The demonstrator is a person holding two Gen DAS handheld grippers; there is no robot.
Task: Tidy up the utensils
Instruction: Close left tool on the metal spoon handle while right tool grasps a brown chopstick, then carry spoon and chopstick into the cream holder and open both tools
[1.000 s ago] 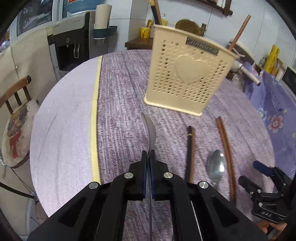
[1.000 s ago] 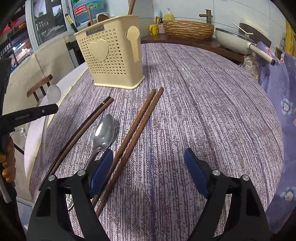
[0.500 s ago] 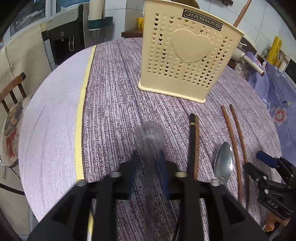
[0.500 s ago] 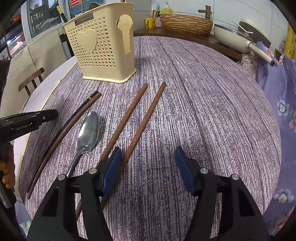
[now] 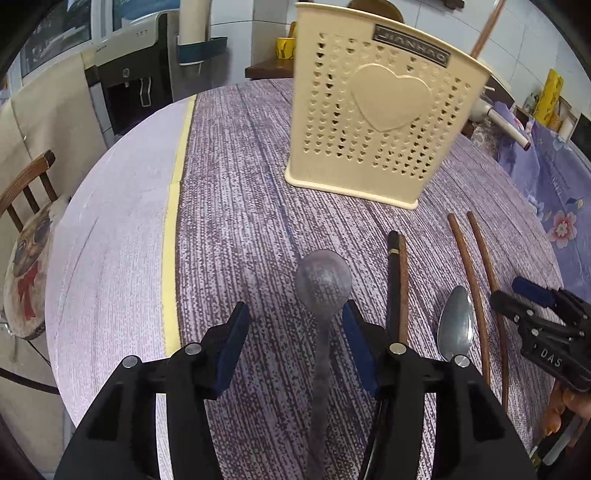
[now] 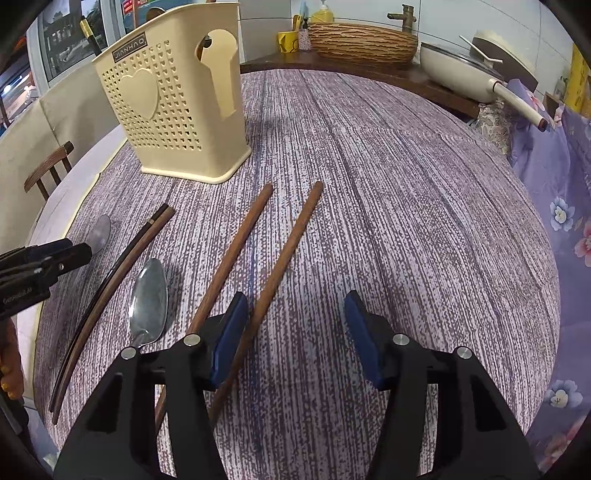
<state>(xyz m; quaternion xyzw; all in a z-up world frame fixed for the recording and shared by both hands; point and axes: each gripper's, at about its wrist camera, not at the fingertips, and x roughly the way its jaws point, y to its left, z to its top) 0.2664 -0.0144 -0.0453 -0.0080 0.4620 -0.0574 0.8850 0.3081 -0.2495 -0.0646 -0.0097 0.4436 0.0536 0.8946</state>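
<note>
My left gripper (image 5: 293, 332) has just been opening; its jaws stand apart, a blurred spoon (image 5: 323, 291) loose between them, low centre. My right gripper (image 6: 293, 332) is open, its left pad beside two brown chopsticks (image 6: 288, 254). Cream holder (image 6: 173, 107) stands upper left.

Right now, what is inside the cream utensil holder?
Above the rim of the utensil holder stick out a brown stick end and a dark handle with a gold band. The perforated walls hide everything lower down.
</note>
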